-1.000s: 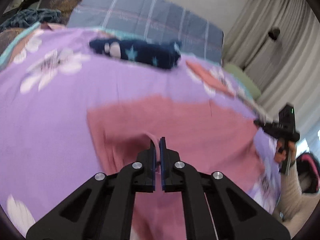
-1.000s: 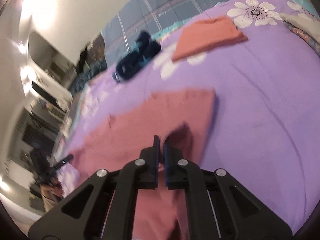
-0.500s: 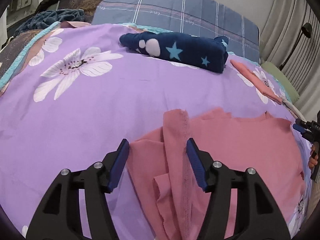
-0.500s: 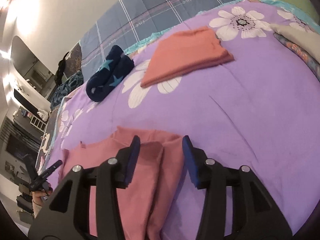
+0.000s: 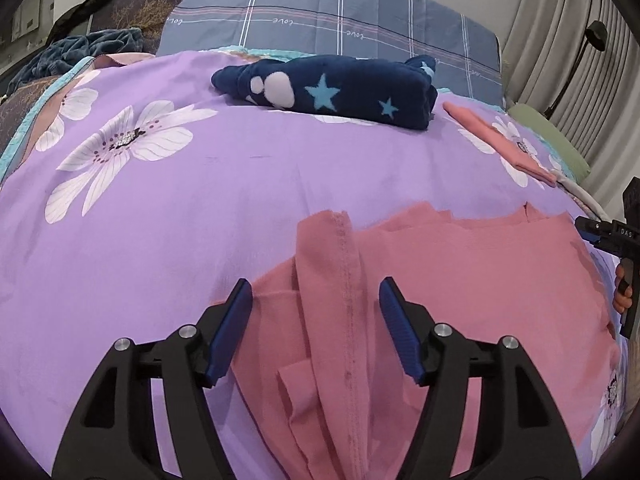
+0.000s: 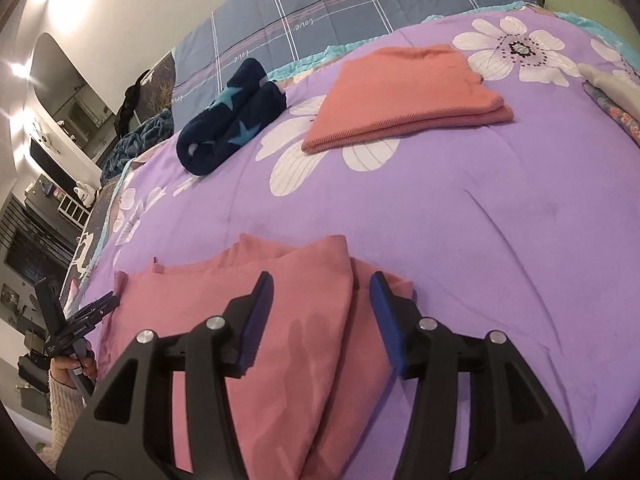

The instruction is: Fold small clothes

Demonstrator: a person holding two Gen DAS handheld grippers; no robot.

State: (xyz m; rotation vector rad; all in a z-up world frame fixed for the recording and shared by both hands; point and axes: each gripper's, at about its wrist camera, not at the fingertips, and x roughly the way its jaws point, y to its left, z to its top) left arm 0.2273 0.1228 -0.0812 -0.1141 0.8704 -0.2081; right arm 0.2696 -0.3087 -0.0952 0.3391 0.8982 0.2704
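**Both grippers open over pink garment, one fold laid**

Nearest, lower centre of the left wrist view: the left gripper (image 5: 316, 328) is seen with jaws spread wide, nothing held. A hemmed strip of the pink garment (image 5: 460, 280) lies on the bed in line with the gap between the blue pads (image 5: 230, 334); contact cannot be judged. In the right wrist view, lower centre, the right gripper (image 6: 320, 316) is likewise wide open and empty, above the garment's doubled right edge (image 6: 280, 320).

Garment position: lower half of both frames, on the purple floral duvet (image 5: 240, 184), partly folded, edges uneven and a small flap loose at bottom centre of the left view.

Risks, as judged: the limp fabric may slip or unfold if only the top layer is pinched; the duvet may be caught along with it, since the surface is soft and yielding; the loose flap may be trapped inside the next fold.

Further back: a folded orange garment (image 6: 408, 92) and a rolled navy star-print fleece (image 5: 336, 90) rest well apart from the work. Beyond them, a grey-blue plaid quilt (image 5: 340, 24); pleated curtains (image 5: 568, 60) at upper right of the left view.
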